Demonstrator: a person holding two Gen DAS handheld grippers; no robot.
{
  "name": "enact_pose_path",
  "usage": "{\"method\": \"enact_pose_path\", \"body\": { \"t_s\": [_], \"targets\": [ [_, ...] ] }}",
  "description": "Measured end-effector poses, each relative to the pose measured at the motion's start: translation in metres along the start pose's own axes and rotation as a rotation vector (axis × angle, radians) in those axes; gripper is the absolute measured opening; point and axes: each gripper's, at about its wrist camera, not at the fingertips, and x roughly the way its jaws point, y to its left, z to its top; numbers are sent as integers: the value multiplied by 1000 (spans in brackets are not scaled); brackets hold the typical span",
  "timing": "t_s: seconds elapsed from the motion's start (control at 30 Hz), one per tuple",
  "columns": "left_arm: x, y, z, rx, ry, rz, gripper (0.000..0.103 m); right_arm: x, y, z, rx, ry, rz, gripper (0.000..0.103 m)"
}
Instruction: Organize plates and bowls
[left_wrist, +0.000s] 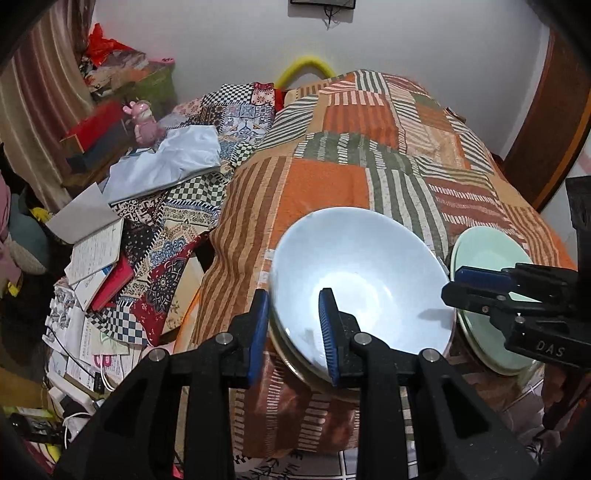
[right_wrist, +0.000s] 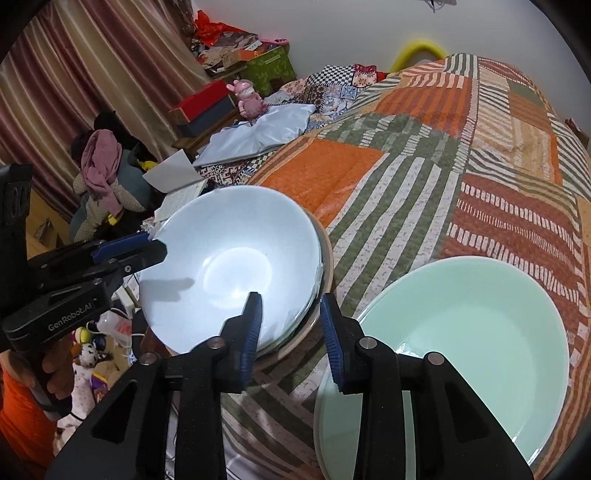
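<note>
A pale blue bowl (left_wrist: 364, 280) sits on top of a stack of other dishes on the patchwork-covered table; it also shows in the right wrist view (right_wrist: 232, 266). My left gripper (left_wrist: 293, 326) is open, its jaws straddling the bowl's near-left rim without closing. A mint green bowl (right_wrist: 469, 332) sits on a plate to the right; it shows in the left wrist view (left_wrist: 487, 258). My right gripper (right_wrist: 290, 332) is open and empty, with its jaws straddling the right rim of the blue bowl's stack.
The table carries an orange, green and brown patchwork cloth (left_wrist: 369, 155). Left of it lie a light cloth (left_wrist: 173, 158), open notebooks (left_wrist: 96, 251) and a pink toy (left_wrist: 142, 122). Curtains (right_wrist: 74, 74) hang at the left.
</note>
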Motion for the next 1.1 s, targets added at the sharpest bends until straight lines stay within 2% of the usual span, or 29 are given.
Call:
{"method": "enact_pose_path", "body": {
  "t_s": [0.13,0.23,0.6,0.83,0.93,1.1],
  "targets": [
    [5,12,-4,-48,27,-12,29,1,-3,3,4,-5,-14,34],
    [14,19,-10,-90,52,-42,37,9,-5,4,10,13,-19,34],
    [43,27,-25,-164,126,-142,44,34,1,2,5,85,-14,34],
    [56,25,-27,-175,147,-186,44,47,7,2,5,112,-13,37],
    [59,21,-27,-167,139,-190,38,49,7,3,-1,109,-23,37],
    [56,19,-25,-175,123,-181,38,49,10,2,-18,99,-53,35]
  ]
}}
